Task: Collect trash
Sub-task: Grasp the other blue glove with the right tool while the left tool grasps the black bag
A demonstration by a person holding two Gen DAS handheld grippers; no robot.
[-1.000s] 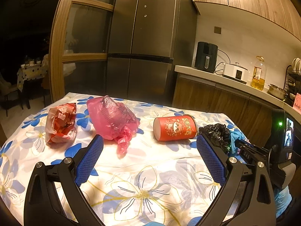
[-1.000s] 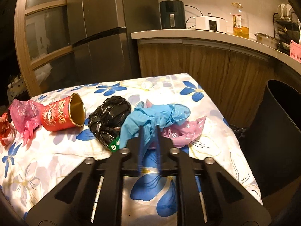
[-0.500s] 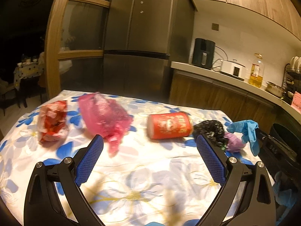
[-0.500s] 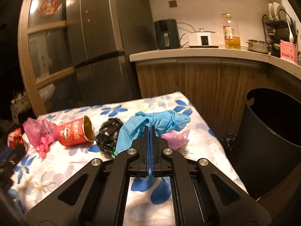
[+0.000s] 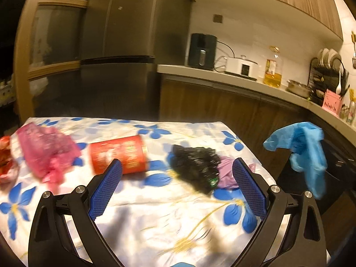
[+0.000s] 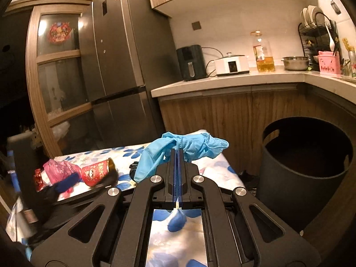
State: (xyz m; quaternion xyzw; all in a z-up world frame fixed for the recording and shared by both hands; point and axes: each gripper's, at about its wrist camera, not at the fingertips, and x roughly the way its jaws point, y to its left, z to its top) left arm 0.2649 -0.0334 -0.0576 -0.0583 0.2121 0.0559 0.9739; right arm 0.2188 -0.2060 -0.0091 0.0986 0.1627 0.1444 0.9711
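- Floral surface (image 5: pixel 155 218) carries a red can (image 5: pixel 119 154), black bag (image 5: pixel 195 166) and what looks like pink plastic (image 5: pixel 45 151), blurred.
- My right gripper (image 6: pixel 177 153) pinches the blue glove (image 6: pixel 187 148) aloft, near the bin (image 6: pixel 300 178).
- My left gripper (image 5: pixel 176 175) has its jaws spread, holding nothing.

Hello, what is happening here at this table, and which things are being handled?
A person is clearing trash with two hand-held tools. The right tool is shut on a blue glove, held in the air between the table and a black bin. The left tool is open and empty. A red can, a black bag and a pink bag lie on the table.
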